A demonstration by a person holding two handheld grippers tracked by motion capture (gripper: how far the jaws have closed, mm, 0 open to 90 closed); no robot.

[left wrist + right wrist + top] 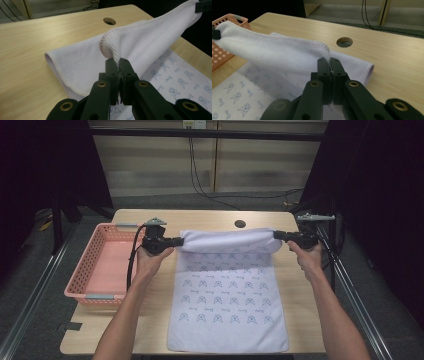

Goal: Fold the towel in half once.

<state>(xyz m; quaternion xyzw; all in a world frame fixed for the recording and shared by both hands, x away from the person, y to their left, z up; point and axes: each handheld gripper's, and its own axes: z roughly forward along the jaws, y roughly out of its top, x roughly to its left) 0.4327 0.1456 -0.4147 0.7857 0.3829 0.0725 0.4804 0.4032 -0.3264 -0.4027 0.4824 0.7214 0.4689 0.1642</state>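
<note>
Here the wooden table point(150, 320) carries a pink basket point(95, 265) at its left and, in the middle, a white cloth point(227, 310) printed with small blue figures, spread flat toward the near edge. Its far edge is lifted off the wood, hanging between the two hands. The left gripper point(176, 240) is clamped on the far left corner, its jaws pressed together on the hem point(110, 41); the right gripper point(278, 236) pinches the far right corner the same way. This looks like the first fold, far edge over to the near one. Next, I'd judge, both hands must travel nearward together, keeping the edge taut and level so corners meet.
</note>
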